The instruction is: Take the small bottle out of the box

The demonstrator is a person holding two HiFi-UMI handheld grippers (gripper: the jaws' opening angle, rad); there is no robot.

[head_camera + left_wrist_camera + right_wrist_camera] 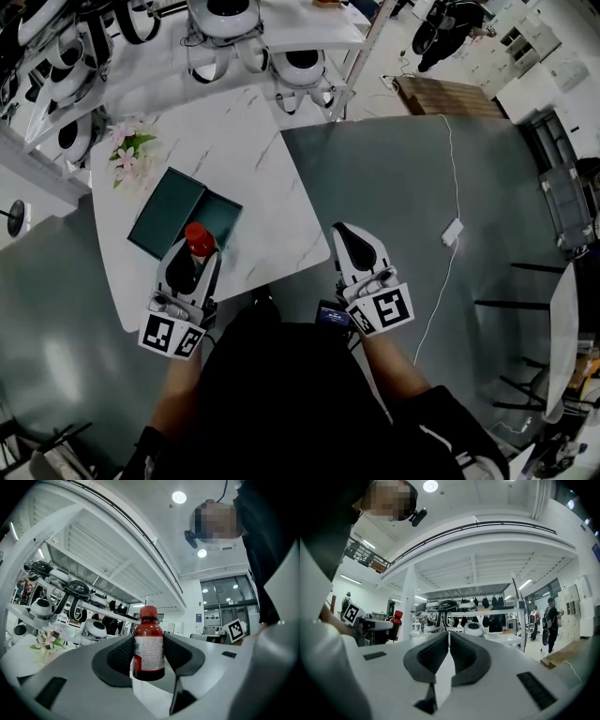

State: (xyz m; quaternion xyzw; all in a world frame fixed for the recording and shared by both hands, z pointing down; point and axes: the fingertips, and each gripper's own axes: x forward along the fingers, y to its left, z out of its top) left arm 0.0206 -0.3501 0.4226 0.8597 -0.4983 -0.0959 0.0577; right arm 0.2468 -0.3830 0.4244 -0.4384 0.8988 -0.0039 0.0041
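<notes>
A small bottle [197,244] with a red cap, dark red liquid and a white label stands upright between the pads of my left gripper [195,255], which is shut on its body. In the left gripper view the bottle [148,644] fills the gap of the left gripper [148,657] and hangs in the air. Just beyond it on the white marble table [253,159] lies the open dark teal box [167,208]. My right gripper [347,232] hovers past the table's near corner, jaws together with nothing between them [449,656]. From the right gripper view the held bottle [395,624] shows at the left.
A pink flower bunch [127,145] sits at the table's far left. Shelves with white and black headsets [225,23] stand behind the table. A white cable with an adapter [453,231] lies on the grey floor to the right. A person [548,620] stands far off.
</notes>
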